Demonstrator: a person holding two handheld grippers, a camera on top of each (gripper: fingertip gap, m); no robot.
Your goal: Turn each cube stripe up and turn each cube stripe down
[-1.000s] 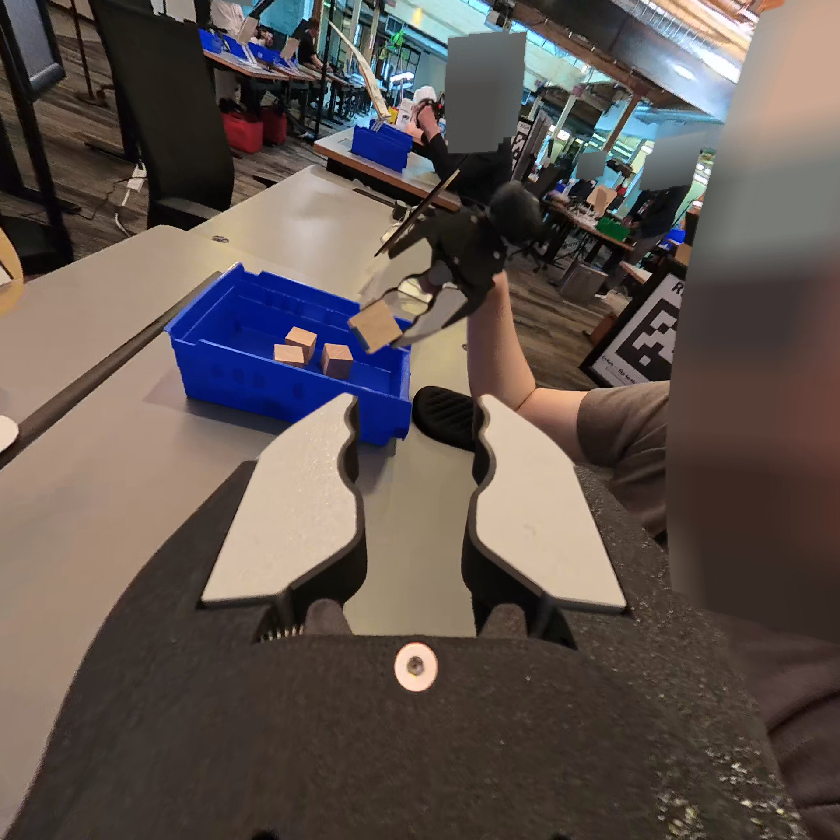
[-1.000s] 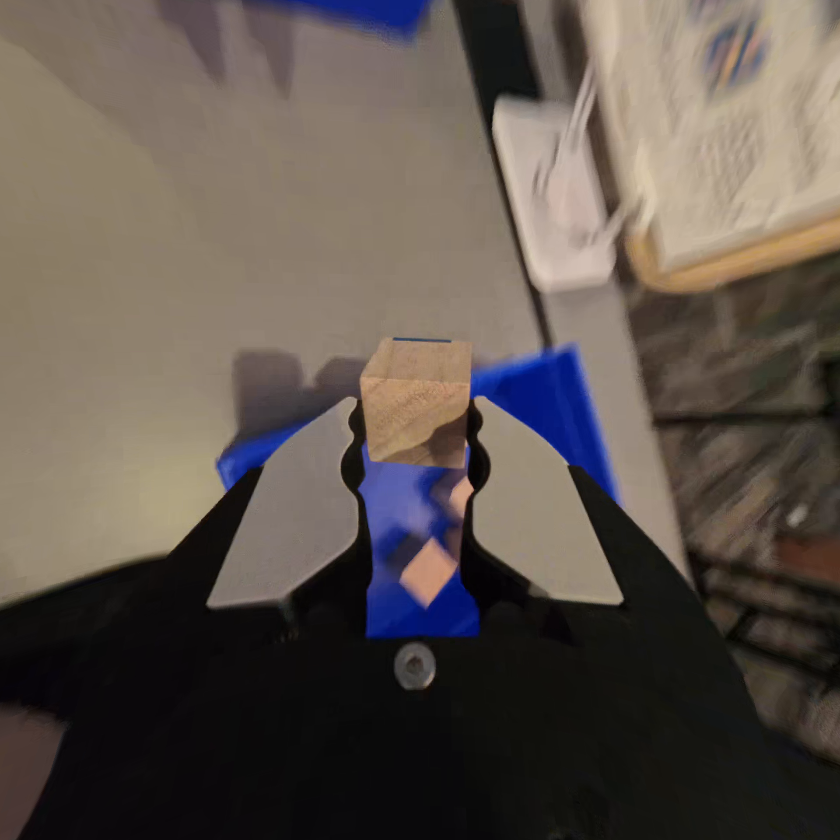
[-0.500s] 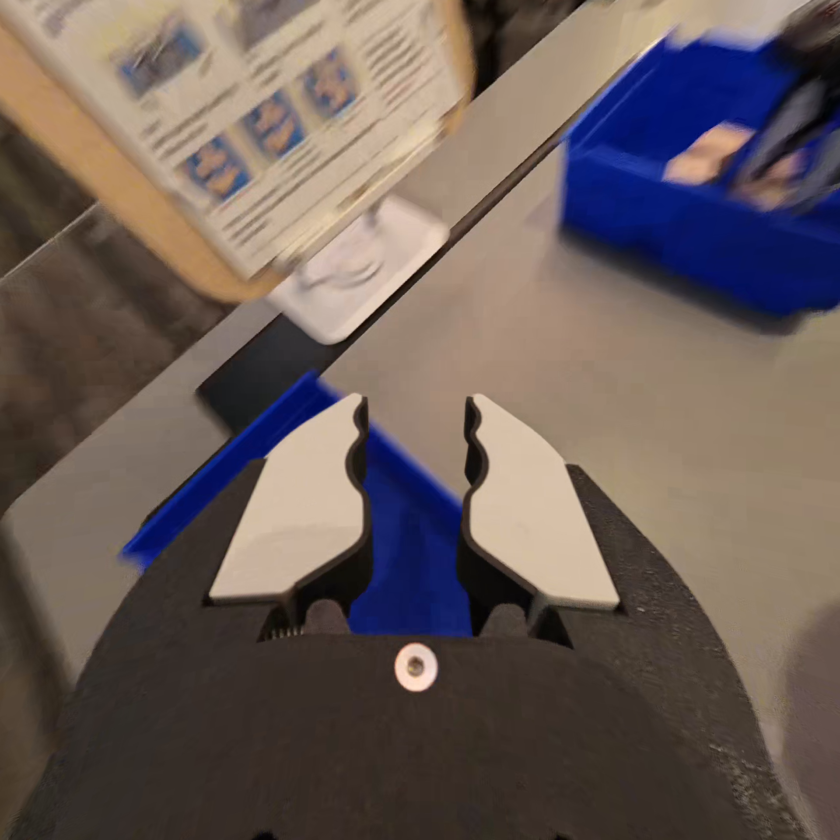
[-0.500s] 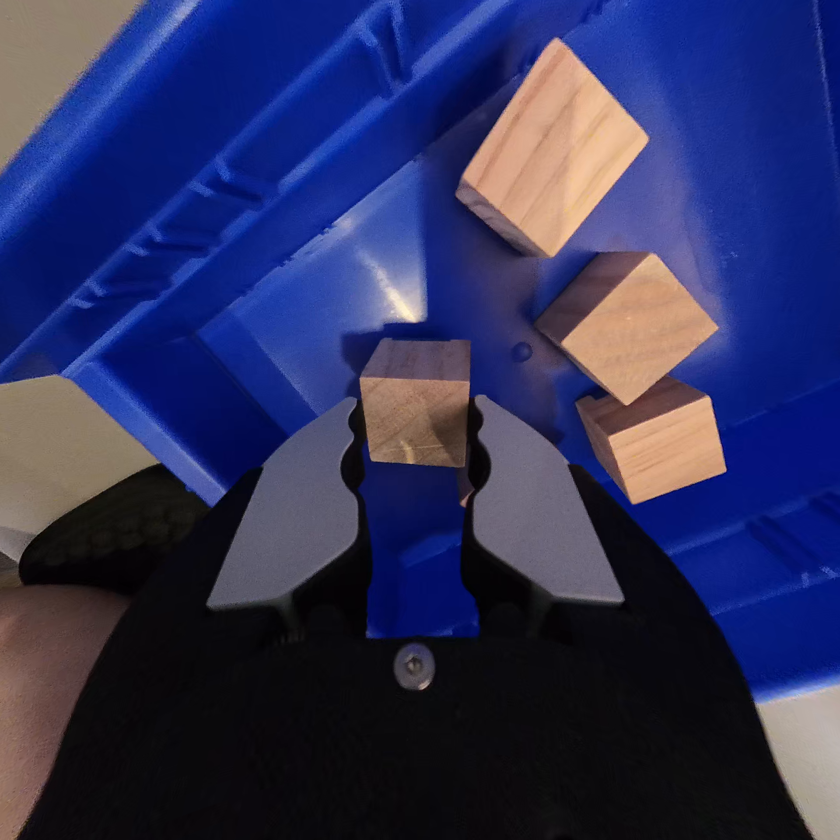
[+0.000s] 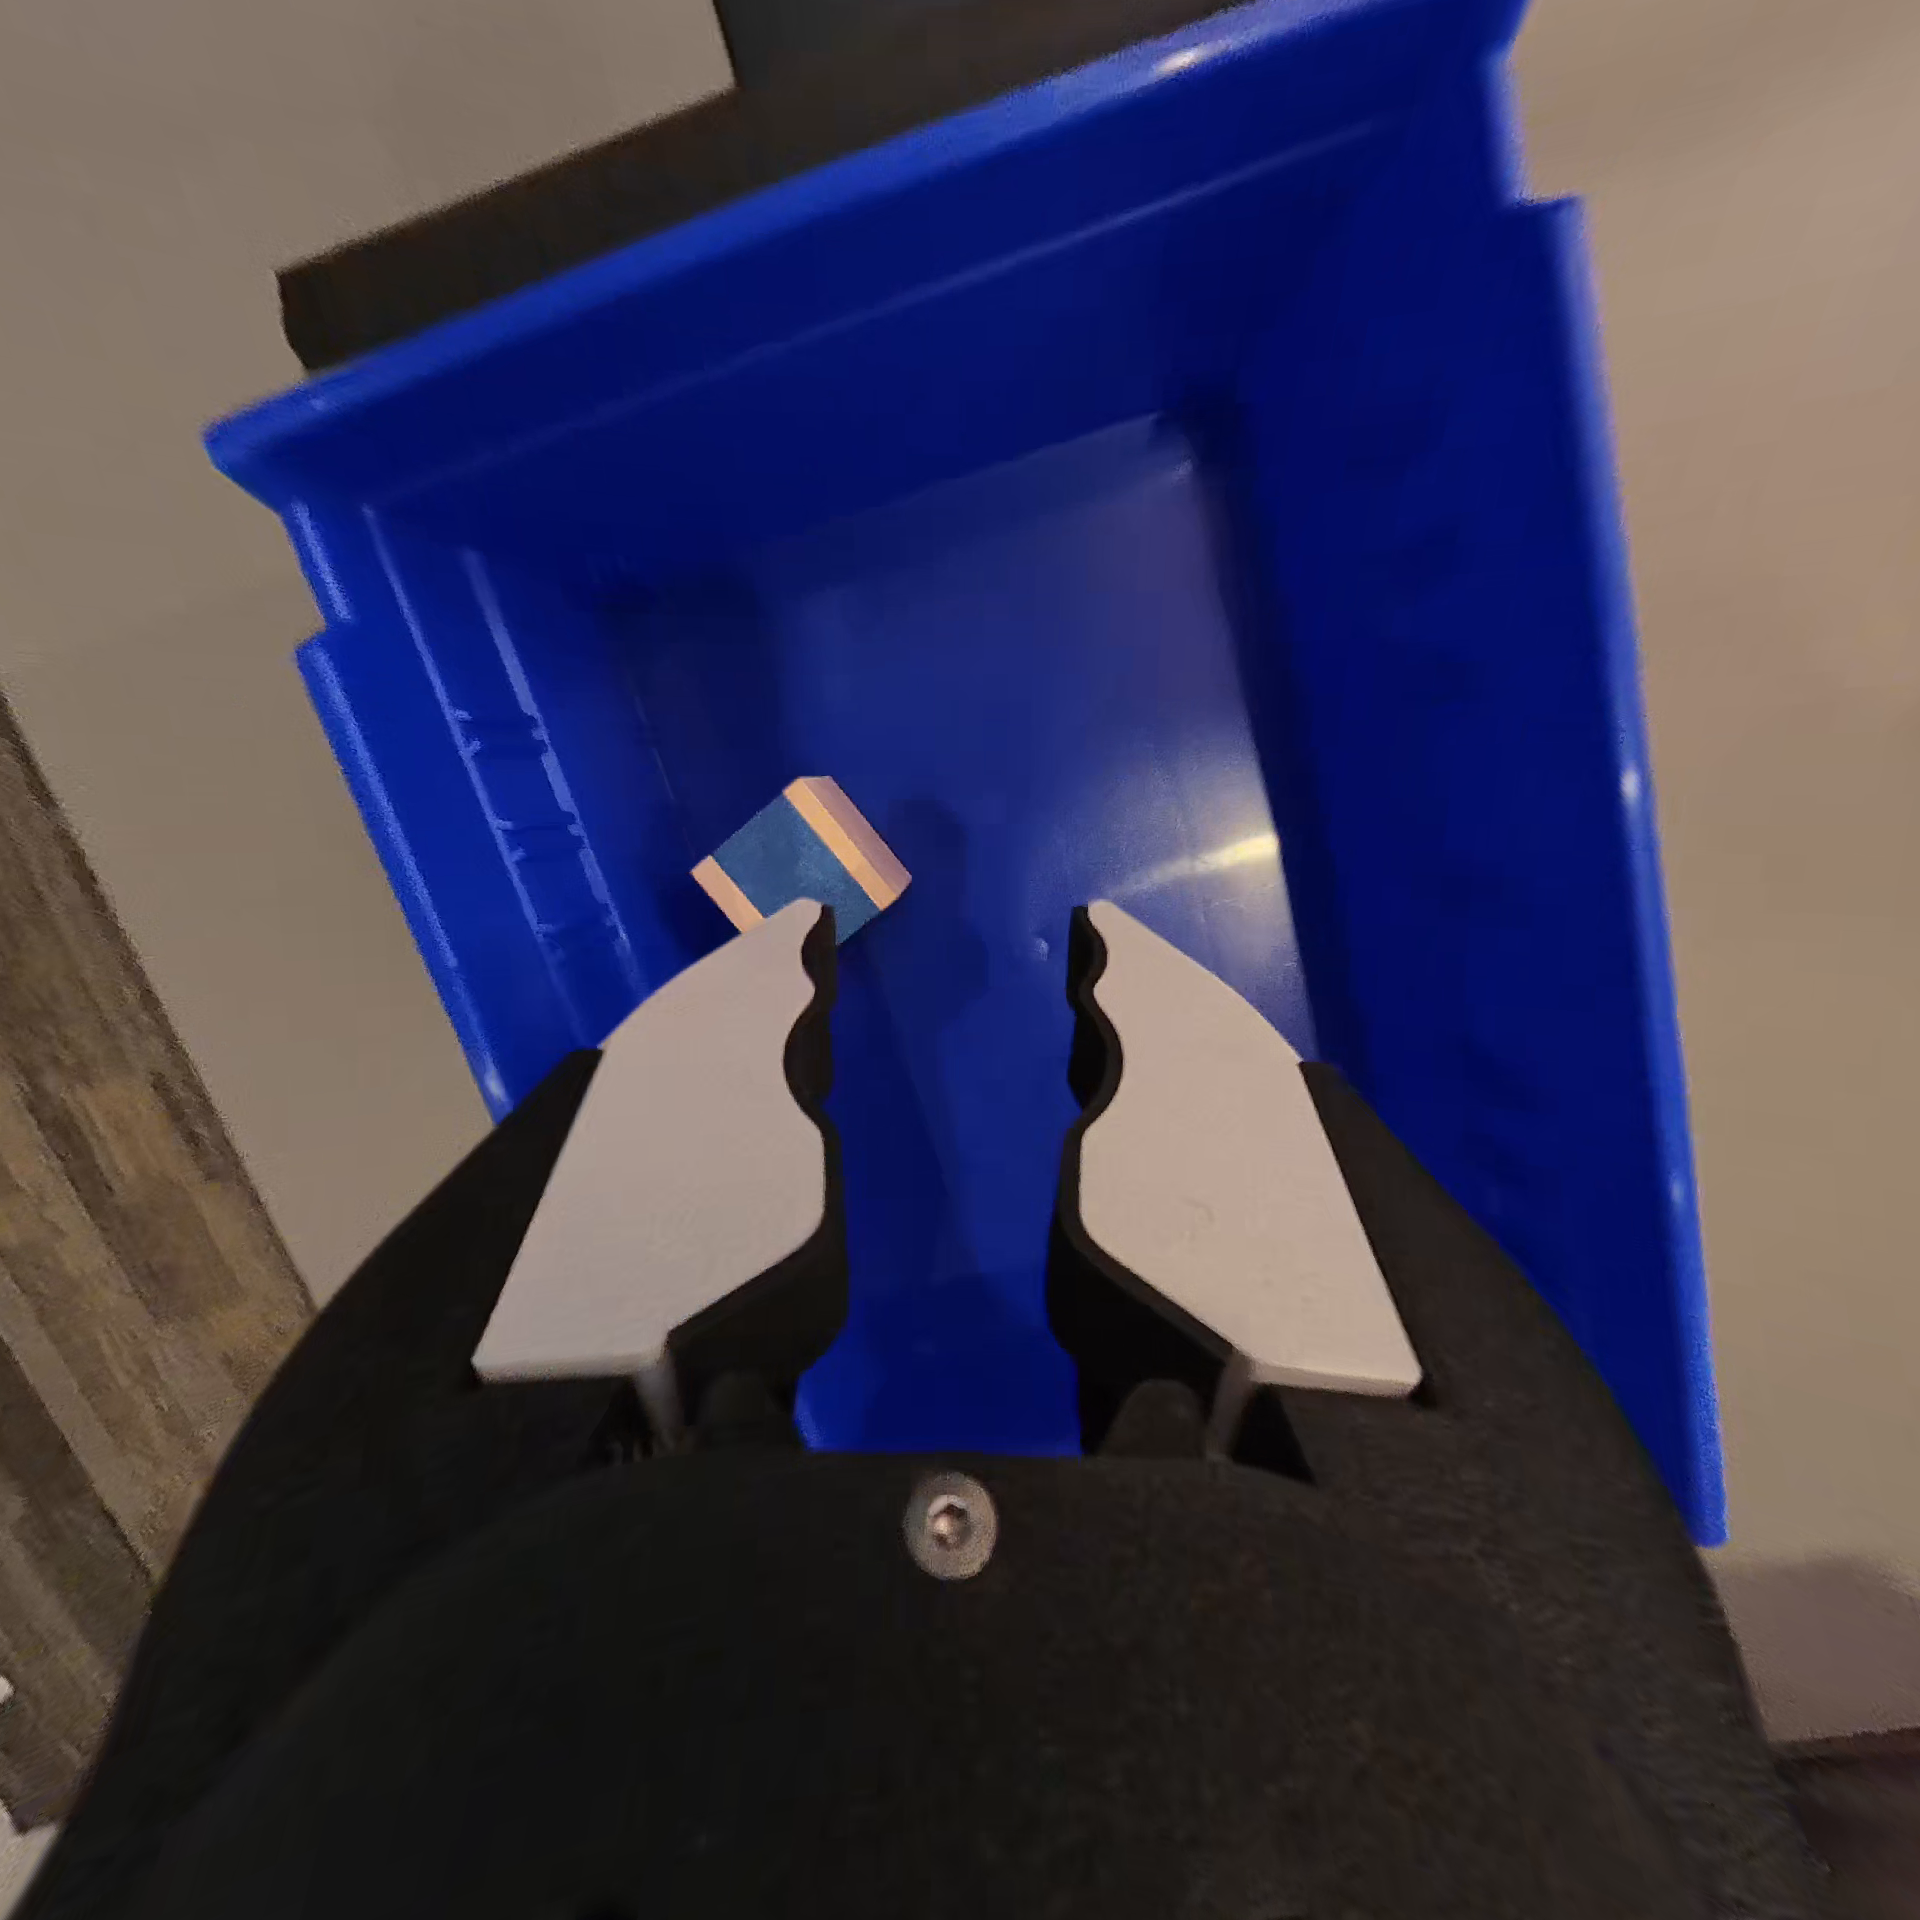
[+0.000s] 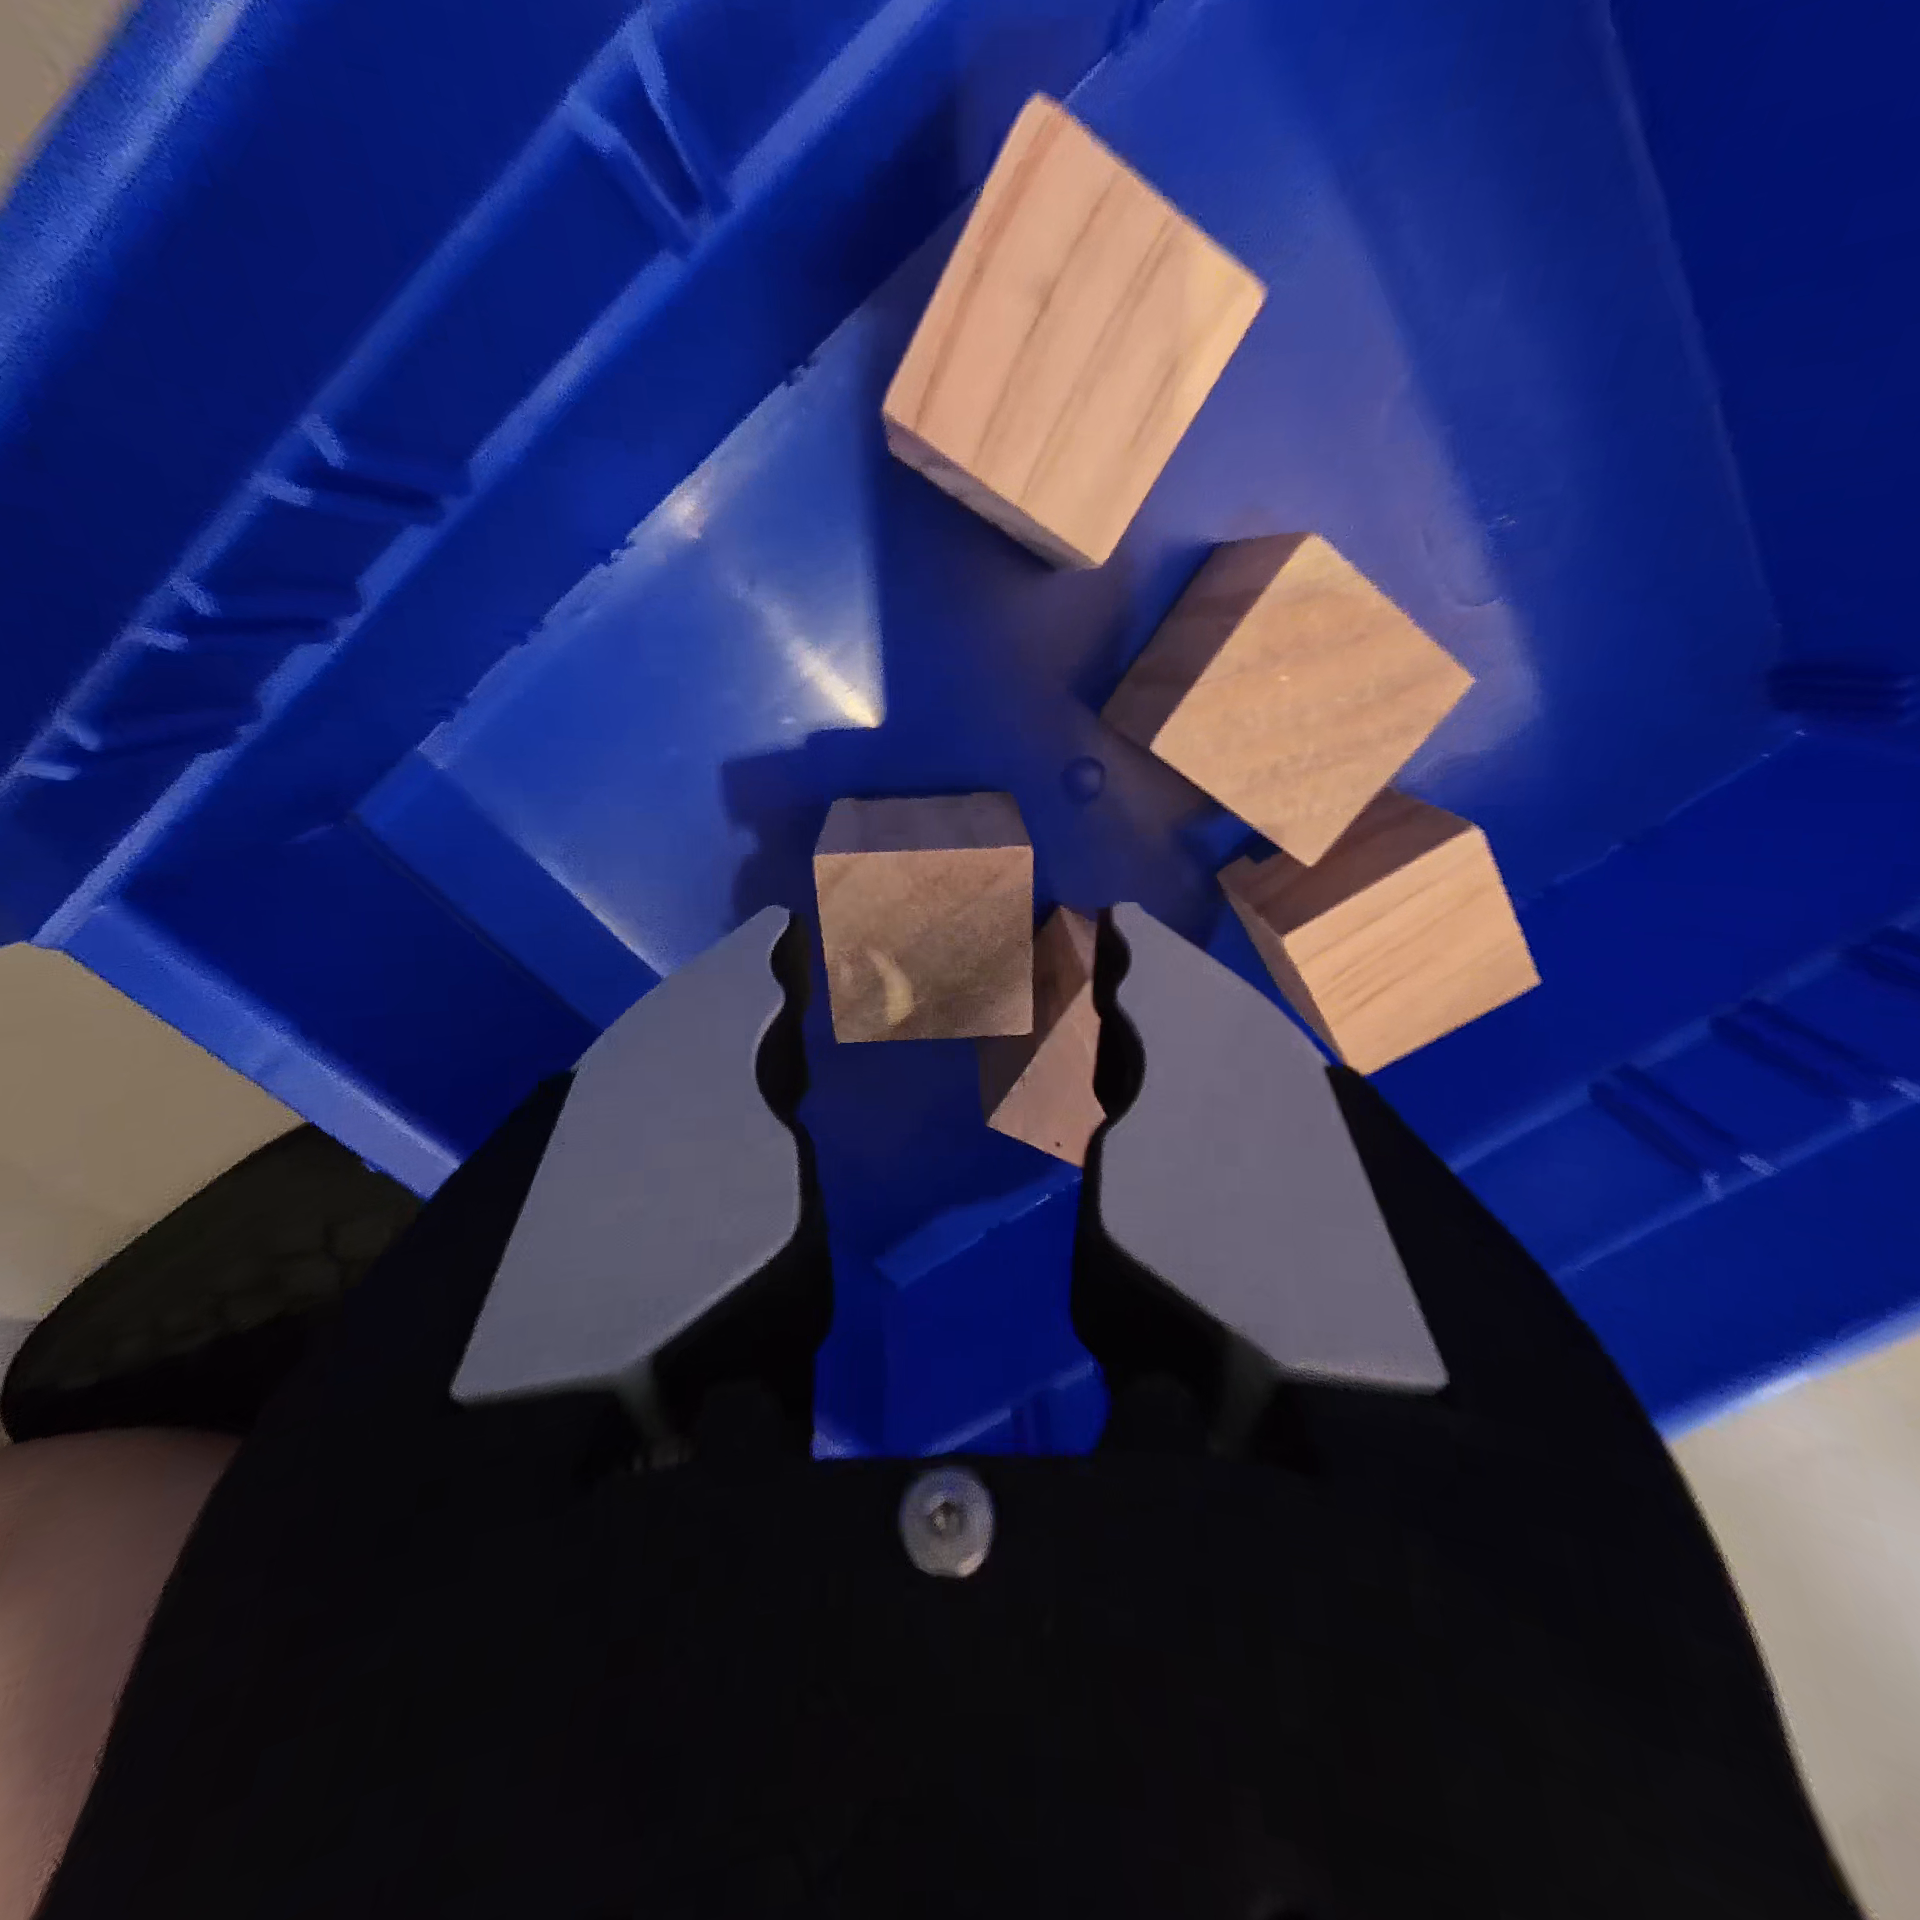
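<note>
Our right claw [image 6: 951, 935] hangs slack-jawed around a plain wooden cube [image 6: 925, 920] in its blue plastic bin [image 6: 312, 540] — stripe presumably down — while our left claw [image 5: 951, 925] gapes empty beside a blue-striped cube [image 5: 800, 871].

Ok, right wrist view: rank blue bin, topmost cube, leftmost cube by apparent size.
1. blue bin
2. topmost cube
3. leftmost cube

The two cubes may really match, since lens distortion and viewing angle skew their apparent sizes.

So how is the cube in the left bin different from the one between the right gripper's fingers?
The left bin's cube shows a blue stripe on top; the right gripper's cube shows only plain wood. The striped one lies alone in its bin; the plain one has four other cubes nearby. Both sit in blue bins.
</note>
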